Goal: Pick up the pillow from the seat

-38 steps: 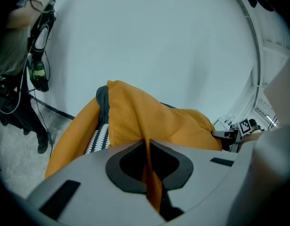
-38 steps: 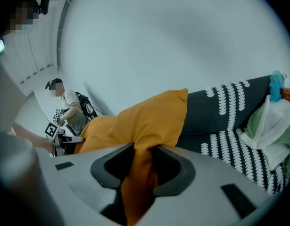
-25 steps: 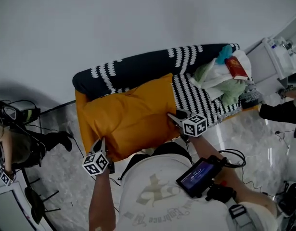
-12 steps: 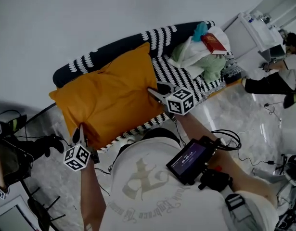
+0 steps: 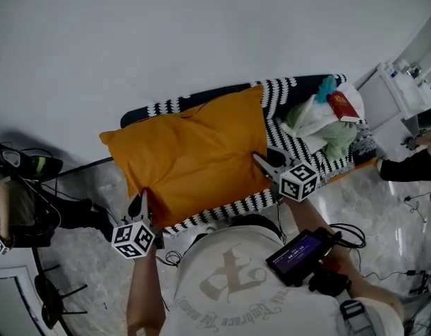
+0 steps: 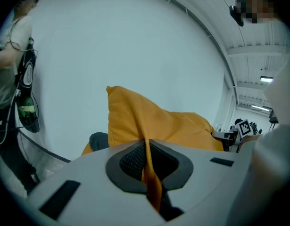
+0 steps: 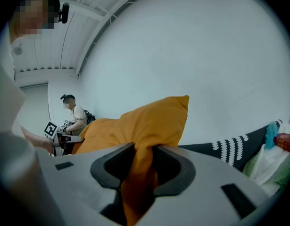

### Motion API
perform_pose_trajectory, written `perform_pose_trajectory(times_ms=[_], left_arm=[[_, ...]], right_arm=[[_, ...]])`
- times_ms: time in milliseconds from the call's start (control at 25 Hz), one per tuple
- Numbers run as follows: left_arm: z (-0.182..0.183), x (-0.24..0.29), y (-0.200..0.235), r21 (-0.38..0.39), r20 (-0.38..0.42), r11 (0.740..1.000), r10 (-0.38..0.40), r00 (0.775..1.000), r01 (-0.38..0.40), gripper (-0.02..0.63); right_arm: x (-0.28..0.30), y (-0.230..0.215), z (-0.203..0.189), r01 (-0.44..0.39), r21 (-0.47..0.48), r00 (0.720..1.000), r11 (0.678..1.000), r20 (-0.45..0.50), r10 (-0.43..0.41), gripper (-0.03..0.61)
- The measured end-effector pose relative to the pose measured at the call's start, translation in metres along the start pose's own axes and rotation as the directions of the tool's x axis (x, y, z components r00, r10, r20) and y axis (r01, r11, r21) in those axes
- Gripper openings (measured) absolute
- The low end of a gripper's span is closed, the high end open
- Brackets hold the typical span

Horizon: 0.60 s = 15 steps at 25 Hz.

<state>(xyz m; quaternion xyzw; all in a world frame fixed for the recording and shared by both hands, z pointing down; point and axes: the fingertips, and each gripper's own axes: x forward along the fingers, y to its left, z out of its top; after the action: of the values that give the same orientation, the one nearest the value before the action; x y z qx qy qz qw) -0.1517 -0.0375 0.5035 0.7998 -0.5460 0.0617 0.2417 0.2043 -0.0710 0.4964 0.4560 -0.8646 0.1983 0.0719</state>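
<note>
An orange pillow (image 5: 194, 156) hangs lifted above the black-and-white patterned seat (image 5: 285, 142). My left gripper (image 5: 140, 205) is shut on the pillow's near left corner, a thin fold of orange fabric (image 6: 147, 166) pinched between its pads. At the pillow's near right edge my right gripper (image 5: 261, 163) is shut on a thicker bunch of the cover (image 7: 137, 173). From the left gripper view the pillow (image 6: 154, 124) rises ahead with the right gripper (image 6: 229, 135) beyond it. The right gripper view shows the pillow (image 7: 145, 121) and the left gripper (image 7: 64, 138) at its far end.
A heap of white and green cloth (image 5: 317, 124) with a red book (image 5: 343, 105) lies on the seat's right end. A white wall (image 5: 201, 33) stands behind. Cables and dark gear (image 5: 33, 187) lie on the marbled floor at left. A person (image 7: 74, 117) stands further off.
The pillow has come off the seat and risen with both grippers still shut on it. The head view swung left and back again.
</note>
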Motion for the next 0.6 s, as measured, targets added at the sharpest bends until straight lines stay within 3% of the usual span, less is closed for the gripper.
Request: perform_pose_trajectory(times_ms=[280,600], left_arm=[[-0.002,0.014,-0.016,0.006,0.011,1.000,0.006,1.000,-0.006,0.017],[0.043,0.008,-0.030,0.021,-0.001,1.000,0.011,1.000,-0.011,0.017]], right_arm=[[-0.005,-0.022,-0.003,-0.001,0.006,1.000,1.000,0.003,0.001,0.143],[-0.011,-0.019,0.034,0.001,0.027,1.000,1.000,0.001,-0.001,0.143]])
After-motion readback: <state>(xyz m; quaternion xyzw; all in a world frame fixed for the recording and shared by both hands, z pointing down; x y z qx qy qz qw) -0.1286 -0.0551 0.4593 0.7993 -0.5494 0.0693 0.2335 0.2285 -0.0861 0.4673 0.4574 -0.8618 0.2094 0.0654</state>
